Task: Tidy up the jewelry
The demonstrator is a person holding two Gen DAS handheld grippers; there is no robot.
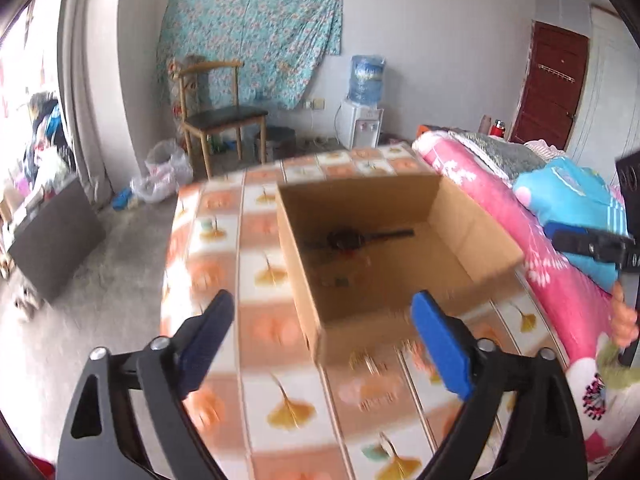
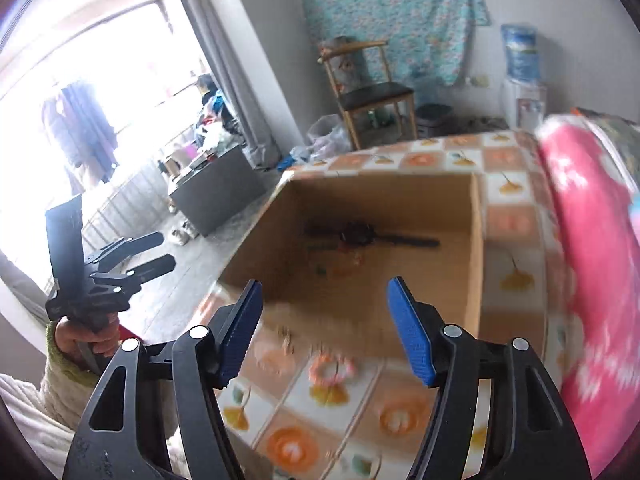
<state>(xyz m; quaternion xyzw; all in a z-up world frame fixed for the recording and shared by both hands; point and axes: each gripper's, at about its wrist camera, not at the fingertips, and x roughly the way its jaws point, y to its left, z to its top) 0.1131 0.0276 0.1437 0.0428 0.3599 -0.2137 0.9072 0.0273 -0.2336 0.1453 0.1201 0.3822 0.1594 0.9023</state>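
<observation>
An open cardboard box (image 1: 404,316) stands on a bed with an orange-and-white checked cover (image 1: 272,336). Inside lies a dark watch (image 1: 352,239) and a few small blurred pieces (image 1: 340,280). The box (image 2: 474,280) and watch (image 2: 360,236) also show in the right wrist view. A small gold piece (image 1: 366,360) lies on the cover in front of the box. A pink beaded bracelet (image 2: 331,369) and a small gold piece (image 2: 285,334) lie there too. My left gripper (image 1: 323,314) is open and empty above the box's near edge. My right gripper (image 2: 325,295) is open and empty near the box.
A pink floral quilt (image 1: 532,248) and a blue pillow (image 1: 576,200) lie right of the box. A wooden chair (image 1: 218,114), a water dispenser (image 1: 362,120), plastic bags (image 1: 162,172) and a dark cabinet (image 1: 56,236) stand on the floor beyond the bed.
</observation>
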